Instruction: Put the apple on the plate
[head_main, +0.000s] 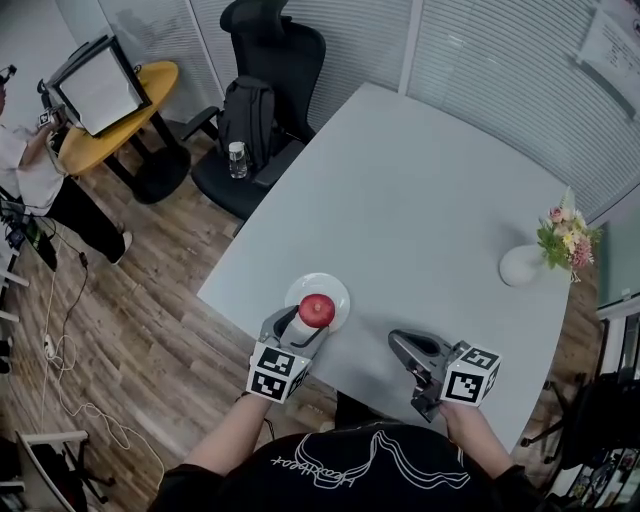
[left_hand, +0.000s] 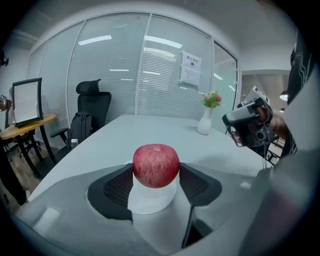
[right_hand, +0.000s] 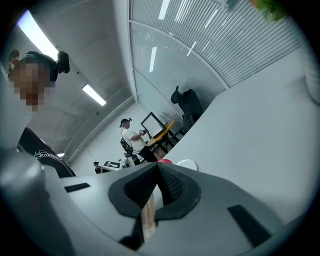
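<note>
Currently the apple (left_hand: 156, 165) is clenched in the left tool (left_hand: 156, 171), with both jaws pressing on its red sides. It sits directly over the white plate (left_hand: 150, 204), which lies near the front edge of the grey desk (head_main: 420, 200); I cannot tell whether it touches the plate. Beside them, the right tool (right_hand: 156, 170) is over the desk with its jaws closed together on nothing. A white vase of flowers (head_main: 524, 264) stands well apart, near the desk's right edge.
</note>
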